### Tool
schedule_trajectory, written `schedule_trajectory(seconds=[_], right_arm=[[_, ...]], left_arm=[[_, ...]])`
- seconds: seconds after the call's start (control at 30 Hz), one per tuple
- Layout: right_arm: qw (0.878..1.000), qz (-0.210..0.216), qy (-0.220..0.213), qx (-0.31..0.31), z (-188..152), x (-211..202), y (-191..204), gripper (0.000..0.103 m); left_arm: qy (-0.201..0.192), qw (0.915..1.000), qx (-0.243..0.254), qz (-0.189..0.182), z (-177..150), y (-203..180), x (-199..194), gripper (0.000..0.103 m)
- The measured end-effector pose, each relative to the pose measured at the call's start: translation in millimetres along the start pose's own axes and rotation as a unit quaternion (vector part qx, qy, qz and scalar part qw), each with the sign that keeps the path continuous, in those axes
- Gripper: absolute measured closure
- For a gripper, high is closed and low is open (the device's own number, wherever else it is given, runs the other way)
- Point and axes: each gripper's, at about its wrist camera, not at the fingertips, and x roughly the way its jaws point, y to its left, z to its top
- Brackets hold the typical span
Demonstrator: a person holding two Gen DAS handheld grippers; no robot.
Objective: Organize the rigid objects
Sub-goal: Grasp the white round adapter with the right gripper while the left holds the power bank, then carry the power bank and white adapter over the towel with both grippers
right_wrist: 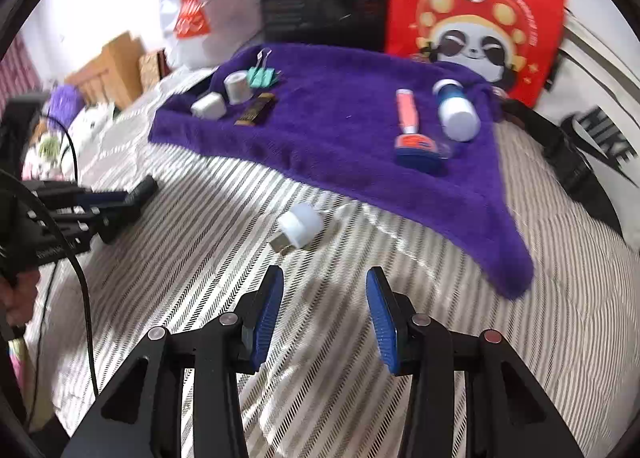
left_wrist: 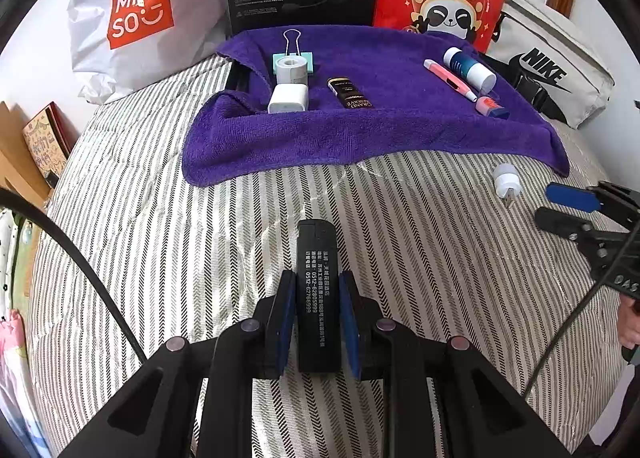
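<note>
Between the left claw's (left_wrist: 317, 318) pads, a black lighter (left_wrist: 317, 290) is clamped; the right claw (right_wrist: 325, 318) gapes wide, white plug (right_wrist: 301, 224) just beyond.

Both views are brightly and evenly lit by daylight. The left wrist view is sharp, with print readable on the black lighter (left_wrist: 318, 290). The right wrist view is smeared by motion blur, worst at upper left. Fisheye bending darkens every corner.
</note>
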Motion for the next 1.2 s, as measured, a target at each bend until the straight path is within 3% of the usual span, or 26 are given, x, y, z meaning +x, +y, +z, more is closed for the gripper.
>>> schedule_trajectory(seconds=[0.23,0.5,0.63,0.7,0.73,1.07,1.2], right_arm=[[0.999,-0.006,0.003,-0.054,6,19,19,0.06],[0.998,-0.008,-0.01,-0.059,17,29,12,0.053],[0.998,-0.009,-0.013,-0.066,25,35,14,0.053],[0.998,-0.004,-0.014,-0.068,28,37,16,0.06],[0.998,0.001,-0.013,-0.068,29,38,17,0.067],[0.999,-0.025,-0.001,-0.025,19,29,18,0.068],[1.0,-0.023,-0.016,0.008,12,27,12,0.068]], left_arm=[[-0.006,1.0,-0.001,-0.006,-1,2,-1,0.081],[-0.015,0.9998,-0.003,-0.015,-6,7,-3,0.081],[-0.016,0.9998,-0.003,-0.013,-7,7,-4,0.081],[-0.017,0.9998,-0.003,-0.012,-7,6,-4,0.081],[-0.017,0.9998,-0.001,-0.012,-7,6,-5,0.081],[-0.02,0.9998,-0.003,-0.004,-7,2,-5,0.081],[-0.026,0.9997,-0.004,0.0,-8,1,-5,0.081]])
